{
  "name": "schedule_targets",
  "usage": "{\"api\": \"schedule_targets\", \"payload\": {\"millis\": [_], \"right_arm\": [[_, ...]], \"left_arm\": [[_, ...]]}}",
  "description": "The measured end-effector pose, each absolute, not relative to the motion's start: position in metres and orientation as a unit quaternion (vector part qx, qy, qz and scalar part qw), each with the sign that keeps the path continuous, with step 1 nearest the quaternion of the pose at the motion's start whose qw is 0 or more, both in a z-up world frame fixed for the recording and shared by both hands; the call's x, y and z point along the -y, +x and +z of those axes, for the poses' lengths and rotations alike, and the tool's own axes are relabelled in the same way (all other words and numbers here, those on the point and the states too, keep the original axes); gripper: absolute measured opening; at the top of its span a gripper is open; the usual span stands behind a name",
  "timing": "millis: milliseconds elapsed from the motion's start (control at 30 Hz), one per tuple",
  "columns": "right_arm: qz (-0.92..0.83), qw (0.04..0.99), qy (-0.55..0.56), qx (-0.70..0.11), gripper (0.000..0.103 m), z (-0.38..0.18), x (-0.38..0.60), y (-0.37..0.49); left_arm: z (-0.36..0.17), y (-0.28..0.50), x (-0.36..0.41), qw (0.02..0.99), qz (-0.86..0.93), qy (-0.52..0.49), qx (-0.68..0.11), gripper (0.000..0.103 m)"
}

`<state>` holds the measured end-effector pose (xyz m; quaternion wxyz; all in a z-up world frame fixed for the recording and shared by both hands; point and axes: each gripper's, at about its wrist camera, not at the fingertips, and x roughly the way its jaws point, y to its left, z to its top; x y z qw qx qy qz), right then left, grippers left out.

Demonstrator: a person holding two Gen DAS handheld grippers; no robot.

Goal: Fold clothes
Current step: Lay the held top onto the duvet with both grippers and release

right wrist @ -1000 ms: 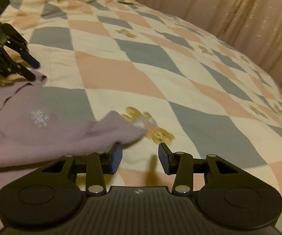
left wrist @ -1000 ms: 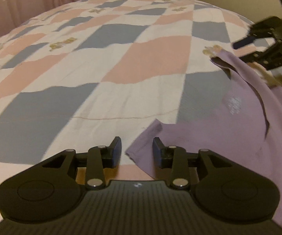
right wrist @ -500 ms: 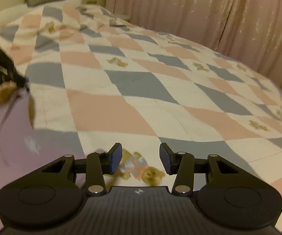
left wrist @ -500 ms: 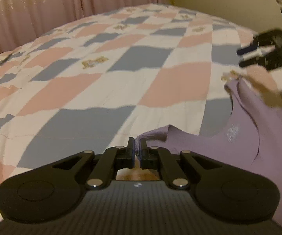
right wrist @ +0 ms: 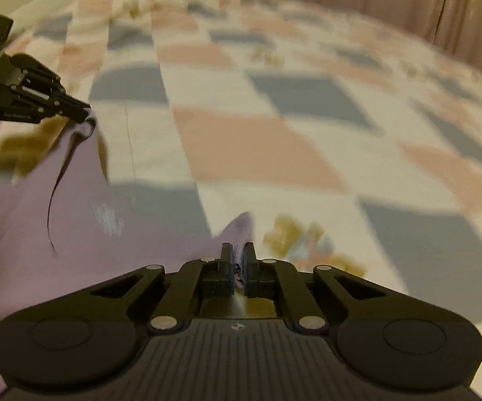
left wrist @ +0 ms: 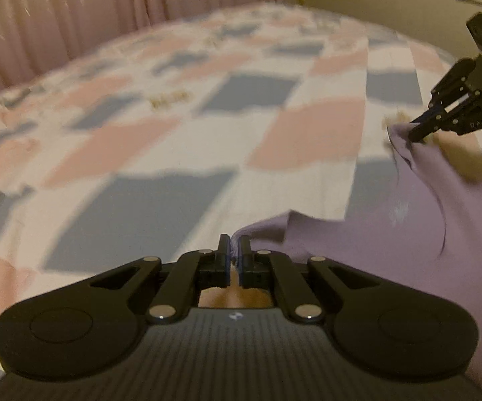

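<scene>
Right now the left tool (left wrist: 233, 254) is pinching one corner of the purple shirt (left wrist: 374, 244), its jaws drawn nearly together with a fold of cloth caught between the pads. Across from it, the right tool (right wrist: 237, 260) is gripping another corner of the same shirt (right wrist: 73, 220), jaws likewise pressed close on the fabric. Each tool is showing up in the other's view: the right tool (left wrist: 421, 130) at the far right of the left wrist view, the left tool (right wrist: 82, 113) at the far left of the right wrist view, both clamping cloth. Between them the shirt is lying spread on the bed (left wrist: 180, 180), over a quilt of pink, blue-grey and white squares. Pink curtains (left wrist: 107, 10) are hanging behind the bed.
</scene>
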<state>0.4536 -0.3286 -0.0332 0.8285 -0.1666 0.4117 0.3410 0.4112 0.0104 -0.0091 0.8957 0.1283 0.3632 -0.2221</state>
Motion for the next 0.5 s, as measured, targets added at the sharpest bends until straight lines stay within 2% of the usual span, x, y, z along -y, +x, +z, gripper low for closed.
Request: {"api": "schedule_targets", "payload": {"millis": [100,200,300,400,500], "right_arm": [[0.328,0.859,-0.144,-0.365,0.002,-0.011,0.33,0.459],[0.318,0.862,-0.163,-0.359,0.002,-0.016,0.319,0.467],[0.296,0.857,-0.194,-0.375,0.02,-0.035,0.311,0.466],[0.271,0.87,-0.193,-0.365,0.031,-0.036,0.319,0.452],[0.246,0.88,-0.184,-0.362,0.031,-0.029,0.334,0.435]], "left_arm": [[0.002,0.419,-0.01,0.904,-0.213,0.125,-0.349,0.002],[-0.011,0.426,-0.008,0.902,-0.194,0.12,-0.367,0.003],[-0.028,0.429,-0.011,0.896,-0.169,0.112,-0.396,0.01],[-0.032,0.421,-0.022,0.899,-0.142,0.111,-0.4,0.011],[-0.028,0.407,-0.036,0.903,-0.127,0.098,-0.399,0.011]]}}
